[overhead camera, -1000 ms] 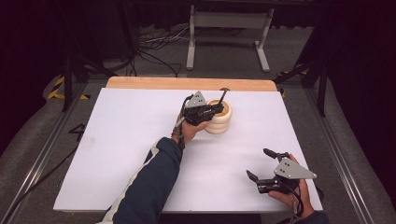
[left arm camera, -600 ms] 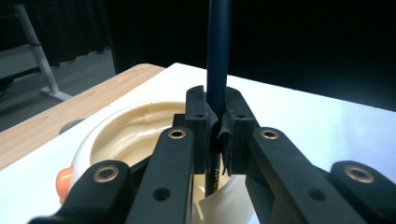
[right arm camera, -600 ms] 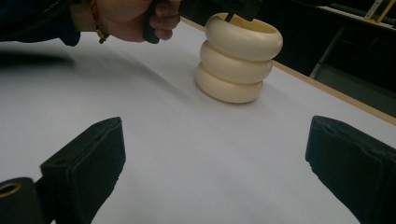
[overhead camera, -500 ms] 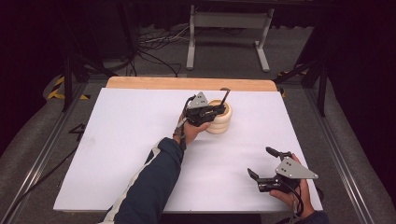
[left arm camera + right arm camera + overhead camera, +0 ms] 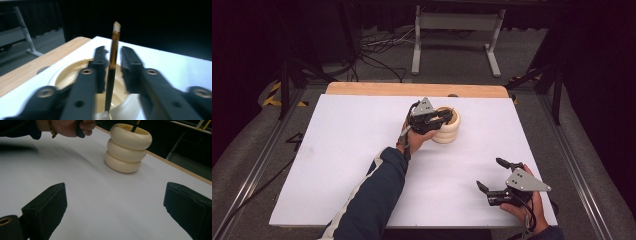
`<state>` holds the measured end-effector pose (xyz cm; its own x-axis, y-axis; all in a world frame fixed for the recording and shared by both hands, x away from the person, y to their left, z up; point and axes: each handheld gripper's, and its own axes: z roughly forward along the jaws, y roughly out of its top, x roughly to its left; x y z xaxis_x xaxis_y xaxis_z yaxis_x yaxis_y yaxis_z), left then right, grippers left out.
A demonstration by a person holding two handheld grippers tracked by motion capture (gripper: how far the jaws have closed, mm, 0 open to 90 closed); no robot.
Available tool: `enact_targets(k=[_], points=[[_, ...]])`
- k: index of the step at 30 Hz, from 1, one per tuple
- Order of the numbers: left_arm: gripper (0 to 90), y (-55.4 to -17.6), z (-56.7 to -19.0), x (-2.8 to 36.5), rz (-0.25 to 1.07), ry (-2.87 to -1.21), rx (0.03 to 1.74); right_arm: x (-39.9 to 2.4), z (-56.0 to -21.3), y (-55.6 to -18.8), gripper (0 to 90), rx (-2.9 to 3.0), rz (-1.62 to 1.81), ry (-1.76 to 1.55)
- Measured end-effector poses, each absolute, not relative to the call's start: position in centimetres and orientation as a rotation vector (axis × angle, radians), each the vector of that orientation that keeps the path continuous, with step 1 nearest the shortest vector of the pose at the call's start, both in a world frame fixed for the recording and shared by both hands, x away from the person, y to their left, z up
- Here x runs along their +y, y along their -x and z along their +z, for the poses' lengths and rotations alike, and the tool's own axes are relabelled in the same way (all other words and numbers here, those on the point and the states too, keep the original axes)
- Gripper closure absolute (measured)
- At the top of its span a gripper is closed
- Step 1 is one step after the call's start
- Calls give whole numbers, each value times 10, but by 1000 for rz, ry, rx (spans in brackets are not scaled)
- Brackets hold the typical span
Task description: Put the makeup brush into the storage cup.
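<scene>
Holder: cream ribbed pen holder [image 5: 447,126] stood upright on the white table [image 5: 337,165], far of centre, just near the bare wood strip [image 5: 362,89] at the far edge.
Stick: thin dark brush or pen [image 5: 111,72] w/ amber upper part stood inside the holder, leaning slightly; lower end down in the cup, tip above the rim.
L gripper: left gripper [image 5: 439,118] hovered over the holder mouth. Jaws had just been opening; stick was between them w/ a gap on each side, pads not pressing it, so released.
R gripper: right gripper [image 5: 494,175] sat at the near right of the table, well apart from the holder, jaws wide apart, nothing between them.
Step, my read: drop-off of the stick into the holder, nearly done.
How to do well: widen jaws a bit more before pulling away, then lift straight up along the stick so neither pad snags it and tips the holder. Keep the R side parked.
Risk: sideways exit could drag the leaning stick out or knock the holder over.
Vs earlier frames: stick stood clear above the L gripper then; in the high view it sat lower and was harder to pick out. Holder in the same spot. R gripper about where it was.
</scene>
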<state>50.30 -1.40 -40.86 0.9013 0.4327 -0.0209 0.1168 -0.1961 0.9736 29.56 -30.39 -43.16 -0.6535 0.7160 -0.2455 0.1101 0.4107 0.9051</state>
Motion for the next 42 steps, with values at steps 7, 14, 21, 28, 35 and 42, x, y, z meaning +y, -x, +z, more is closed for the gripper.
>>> enact_targets(k=[7, 14, 21, 28, 35, 42], points=[[345, -501, -400, -10, 367, -1752, 461, -303, -432, -296, 56, 2048, 1241, -697], [205, -498, -394, -9, 397, -1783, 469, -303, -432, -296, 57, 2051, 1241, -698], [111, -493, -384, -2, 419, -1811, 466, -302, -433, -296, 58, 2051, 1235, -694], [72, -489, -380, 6, 444, -1841, 436, -301, -433, -296, 59, 2057, 1228, -694], [42, -486, -375, 17, 459, -1855, 418, -300, -435, -296, 59, 2065, 1219, -691], [29, -477, -369, 23, 485, -1891, 378, -300, -435, -296, 60, 2065, 1219, -692]])
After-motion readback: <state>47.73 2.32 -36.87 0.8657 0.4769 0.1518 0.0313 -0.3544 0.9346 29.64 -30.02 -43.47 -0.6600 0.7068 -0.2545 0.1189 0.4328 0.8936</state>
